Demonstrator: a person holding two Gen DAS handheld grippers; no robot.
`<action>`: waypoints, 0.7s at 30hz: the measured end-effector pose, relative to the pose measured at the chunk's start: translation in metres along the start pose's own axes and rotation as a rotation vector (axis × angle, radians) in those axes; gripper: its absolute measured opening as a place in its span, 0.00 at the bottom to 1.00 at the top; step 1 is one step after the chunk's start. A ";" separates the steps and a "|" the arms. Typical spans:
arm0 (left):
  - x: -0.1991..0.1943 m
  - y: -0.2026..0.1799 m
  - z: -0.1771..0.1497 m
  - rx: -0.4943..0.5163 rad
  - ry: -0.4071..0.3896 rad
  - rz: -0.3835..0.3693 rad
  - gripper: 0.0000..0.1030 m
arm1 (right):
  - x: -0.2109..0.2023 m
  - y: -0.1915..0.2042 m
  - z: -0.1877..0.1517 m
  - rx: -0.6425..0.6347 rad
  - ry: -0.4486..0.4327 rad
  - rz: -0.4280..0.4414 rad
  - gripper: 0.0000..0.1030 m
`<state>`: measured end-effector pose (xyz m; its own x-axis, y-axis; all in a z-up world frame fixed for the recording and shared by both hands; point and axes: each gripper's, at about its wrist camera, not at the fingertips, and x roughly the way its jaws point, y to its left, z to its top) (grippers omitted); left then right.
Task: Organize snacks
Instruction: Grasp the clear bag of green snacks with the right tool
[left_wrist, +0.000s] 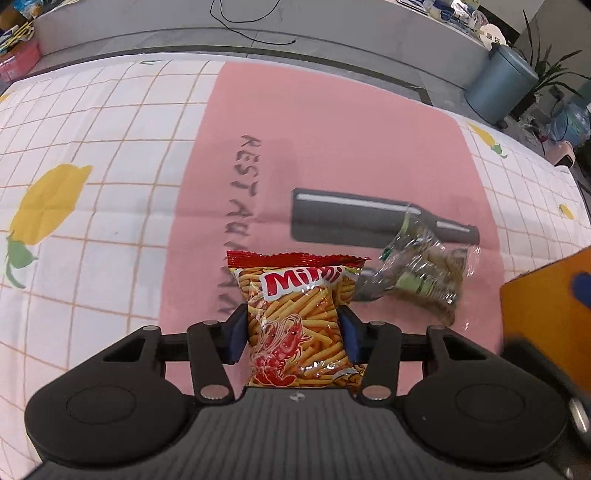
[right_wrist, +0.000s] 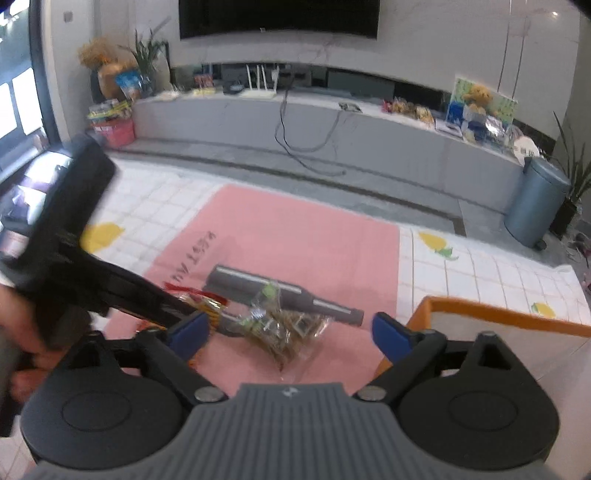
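A red and orange Mimi shrimp-stick bag (left_wrist: 291, 280) lies on the pink panel of the tablecloth (left_wrist: 332, 140). My left gripper (left_wrist: 293, 326) is shut on it, with the blue pads (left_wrist: 238, 332) pressing in both sides. Just to its right lies a clear bag of small wrapped snacks (left_wrist: 424, 273). In the right wrist view that clear bag (right_wrist: 284, 328) lies a little ahead of my right gripper (right_wrist: 291, 332), which is open and touches nothing. The left gripper's body (right_wrist: 74, 258) crosses the left of that view, and only a red corner of the Mimi bag (right_wrist: 192, 295) shows.
An orange-rimmed box (right_wrist: 498, 321) stands at the right, close to my right finger, and shows as an orange wall (left_wrist: 546, 314) in the left wrist view. A grey bottle (left_wrist: 369, 218) is printed on the cloth. A hand (right_wrist: 22, 332) holds the left gripper. Beyond the table are a blue bin (right_wrist: 535, 203) and a low cabinet.
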<state>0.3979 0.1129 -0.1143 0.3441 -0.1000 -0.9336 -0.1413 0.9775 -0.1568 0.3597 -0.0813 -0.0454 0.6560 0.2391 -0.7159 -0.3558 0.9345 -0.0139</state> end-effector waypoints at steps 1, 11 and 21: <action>-0.001 0.002 -0.001 0.005 0.003 0.002 0.55 | 0.007 0.002 0.000 0.010 0.011 -0.001 0.81; -0.004 0.027 0.003 0.008 0.005 -0.011 0.56 | 0.046 0.031 0.003 -0.181 -0.026 -0.058 0.83; -0.007 0.045 0.004 -0.012 0.017 -0.001 0.56 | 0.091 0.027 0.000 -0.254 0.050 -0.052 0.86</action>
<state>0.3925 0.1585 -0.1134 0.3282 -0.1046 -0.9388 -0.1524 0.9750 -0.1620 0.4092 -0.0341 -0.1109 0.6459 0.1735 -0.7434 -0.4827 0.8473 -0.2216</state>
